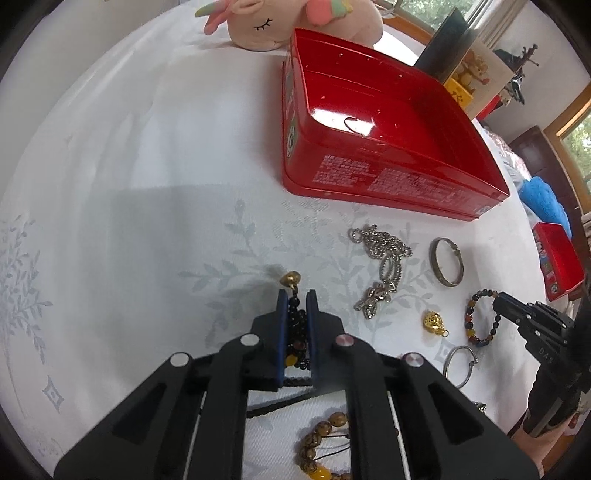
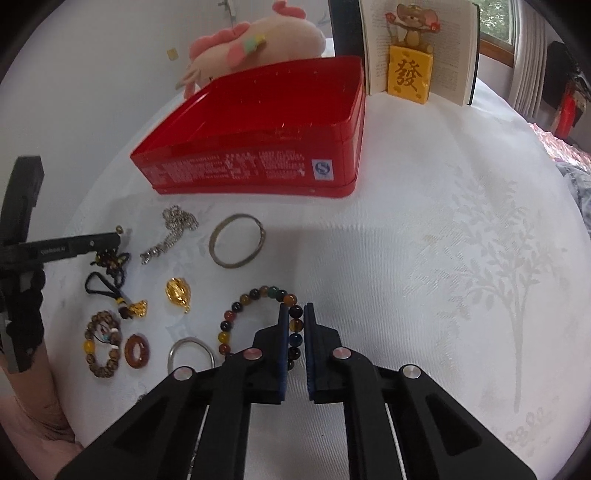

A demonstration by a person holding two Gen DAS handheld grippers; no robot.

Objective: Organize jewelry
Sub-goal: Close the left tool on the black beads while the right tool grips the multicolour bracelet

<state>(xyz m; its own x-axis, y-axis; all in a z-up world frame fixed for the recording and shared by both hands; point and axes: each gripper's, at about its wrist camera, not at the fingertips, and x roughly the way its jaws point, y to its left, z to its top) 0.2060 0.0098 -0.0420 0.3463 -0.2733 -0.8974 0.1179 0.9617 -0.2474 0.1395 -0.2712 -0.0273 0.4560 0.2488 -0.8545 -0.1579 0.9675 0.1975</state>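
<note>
My left gripper (image 1: 296, 295) is shut on a dark beaded cord (image 1: 297, 325) that lies on the white tablecloth, its gold bell (image 1: 290, 277) poking out past the fingertips. My right gripper (image 2: 296, 308) is shut on one side of a multicoloured bead bracelet (image 2: 236, 317), which rests on the cloth. Between the two lie a silver chain (image 1: 384, 266), a bronze bangle (image 2: 236, 240), a gold pendant (image 2: 179, 291), a silver ring (image 2: 190, 352), a brown bead bracelet (image 2: 101, 350) and a brown ring (image 2: 136, 350). Behind them stands an open red tin (image 1: 369, 177) with a small hook-shaped piece (image 1: 352, 123) inside.
A pink plush toy (image 1: 295, 22) lies behind the tin. An open book (image 2: 417, 48) with a yellow mouse figurine (image 2: 408, 74) stands at the back right. A smaller red tin (image 1: 557, 258) and a blue cloth (image 1: 546, 199) sit at the table's right edge.
</note>
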